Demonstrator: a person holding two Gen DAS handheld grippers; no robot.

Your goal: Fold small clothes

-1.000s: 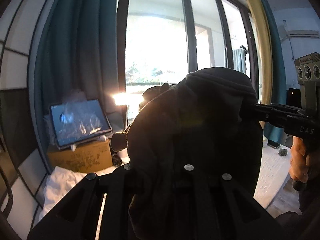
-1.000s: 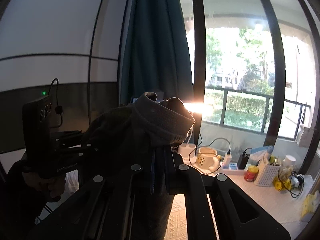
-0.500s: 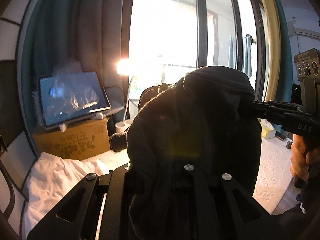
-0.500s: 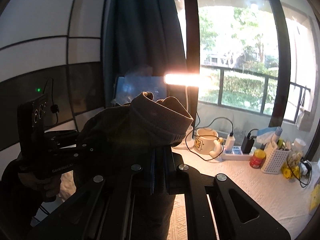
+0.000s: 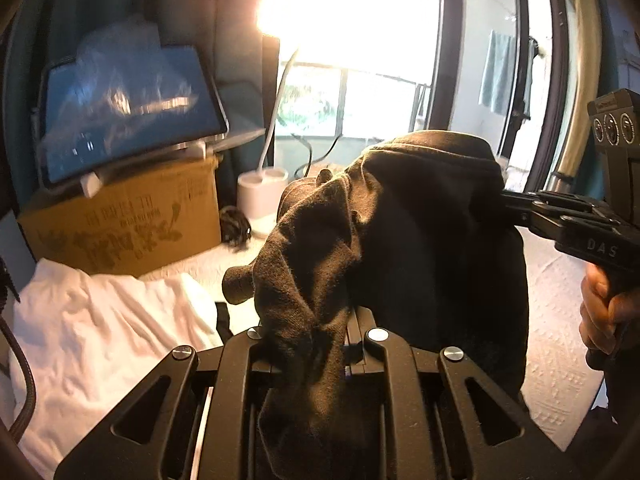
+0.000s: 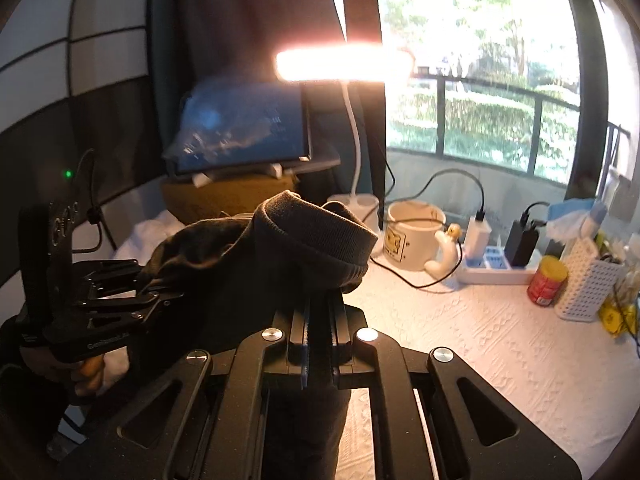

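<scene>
Your left gripper point(image 5: 316, 344) is clamped on the dark garment point(image 5: 400, 248); your right gripper point(image 6: 320, 300) pinches its ribbed hem, so it hangs between them above the white surface point(image 6: 480, 344); white cloth point(image 5: 100, 320) at 9 o'clock; a lit lamp point(image 6: 344, 64) at 12.

The counter point(image 6: 500, 364), covered in a white textured cloth, lies bare across its near and middle part, giving open room to pass. Obstacles line its far edge: a mug point(image 6: 414, 240), a power strip point(image 6: 498, 268) with plugged chargers and trailing cables, a red jar point(image 6: 547, 281), and a white perforated basket point(image 6: 588, 284). At the far left stand a lamp base point(image 5: 262, 196), a cardboard box point(image 5: 120, 224) carrying a tablet point(image 5: 124, 108), and a crumpled white cloth point(image 5: 104, 332). A dark garment point(image 5: 400, 248) hangs across the middle between both hand-held grippers.
</scene>
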